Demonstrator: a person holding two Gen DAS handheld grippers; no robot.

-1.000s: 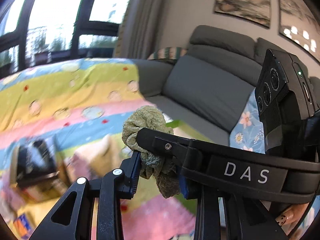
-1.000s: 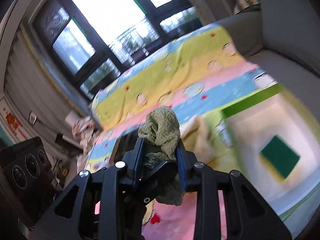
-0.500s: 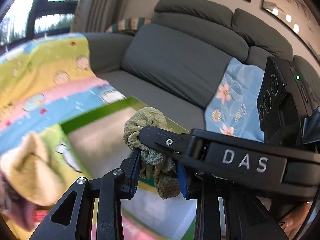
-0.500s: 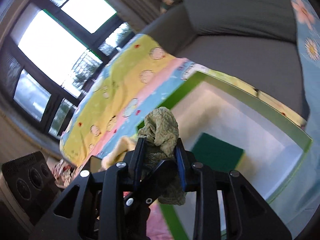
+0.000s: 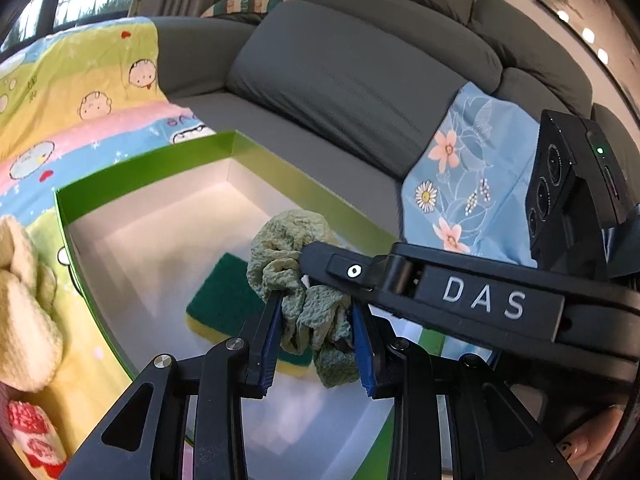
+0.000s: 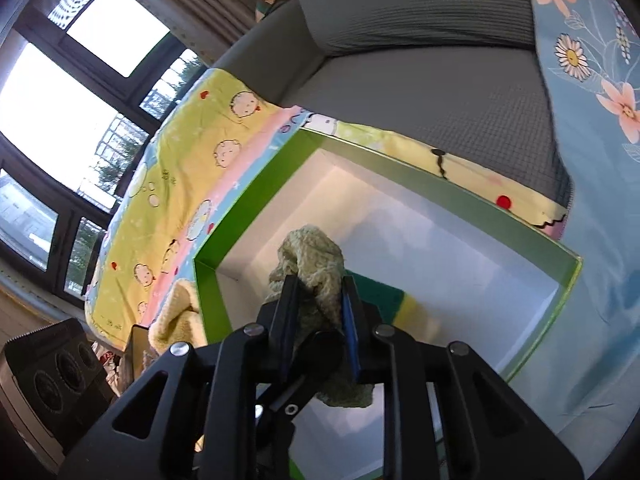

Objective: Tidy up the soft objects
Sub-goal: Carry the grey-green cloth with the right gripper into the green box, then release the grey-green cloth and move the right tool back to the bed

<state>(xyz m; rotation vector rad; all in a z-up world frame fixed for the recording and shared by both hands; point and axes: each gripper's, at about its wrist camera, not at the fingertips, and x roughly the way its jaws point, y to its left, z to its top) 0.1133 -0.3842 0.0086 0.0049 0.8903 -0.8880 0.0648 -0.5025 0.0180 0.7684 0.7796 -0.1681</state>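
Both grippers are shut on one crumpled green cloth [image 5: 308, 280], which also shows in the right wrist view [image 6: 310, 256]. My left gripper [image 5: 316, 320] and my right gripper [image 6: 314, 304] hold it above the open green box with a white inside [image 5: 160, 160]; the box also shows in the right wrist view [image 6: 480, 204]. The right gripper's finger crosses the left wrist view [image 5: 440, 292] and pinches the cloth from the right. A green and yellow sponge [image 5: 228, 296] lies on the box floor under the cloth, and it shows in the right wrist view [image 6: 384, 296].
The box rests on a colourful cartoon blanket [image 5: 80, 92]. A cream towel [image 5: 20, 300] lies left of the box. A grey sofa [image 5: 360, 72] and a blue flowered cloth [image 5: 468, 184] lie behind it. Windows [image 6: 60, 120] are at the left.
Both grippers have carried the green cloth from over the blanket to over the box, and the sponge now lies right beneath it. Both stay shut on the cloth.
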